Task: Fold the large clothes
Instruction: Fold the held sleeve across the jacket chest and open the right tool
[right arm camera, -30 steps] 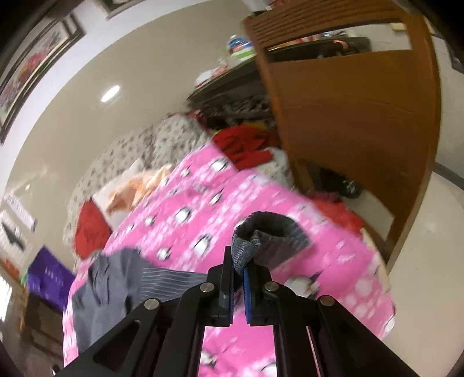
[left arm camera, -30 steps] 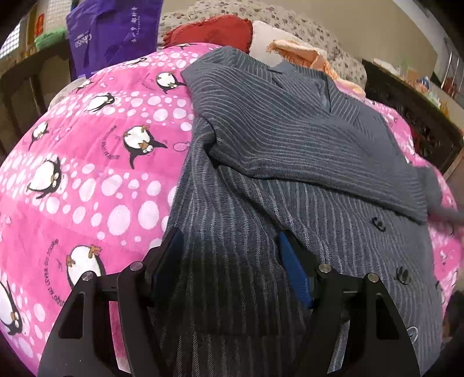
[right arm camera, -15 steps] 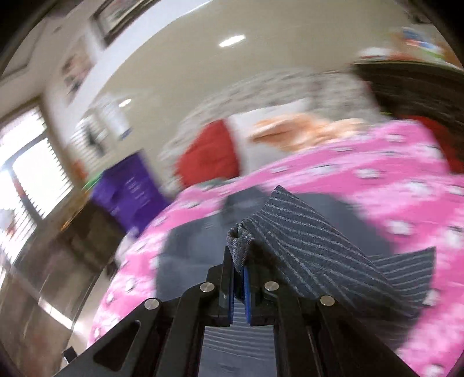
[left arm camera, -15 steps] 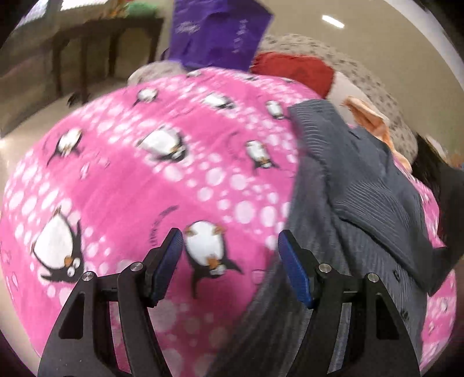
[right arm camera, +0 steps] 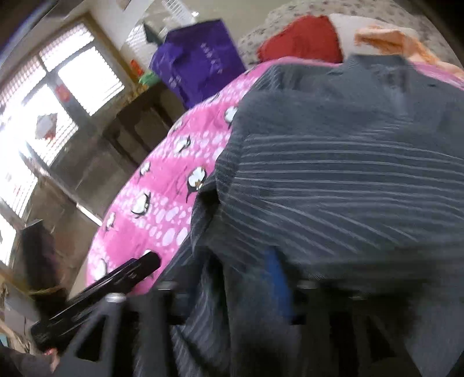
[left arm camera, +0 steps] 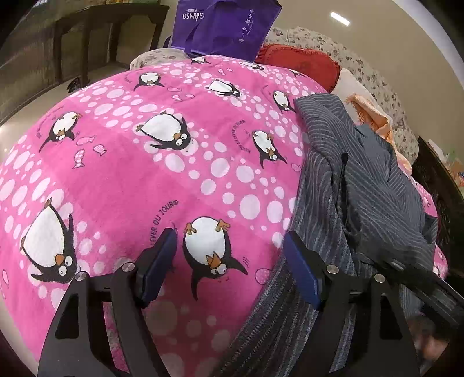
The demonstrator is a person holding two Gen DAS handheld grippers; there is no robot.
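On the pink fleece blanket (left arm camera: 139, 179) (penguins and white dots printed on it) lies the grey pinstriped garment (left arm camera: 362, 185), a woven cloth rumpled along the blanket's right side with one layer folded over another; a purple fabric tote bag (left arm camera: 229, 26) stands behind, contents not visible. Left gripper (left arm camera: 229, 261) hovers spread and widening, blue pads bare over the blanket at the garment's edge. Right gripper (right arm camera: 246, 284), badly blurred, is opening with garment cloth draped loosely between its jaws.

One grey striped garment (left arm camera: 374, 197), one penguin blanket (left arm camera: 145, 179), one purple bag (left arm camera: 226, 26)
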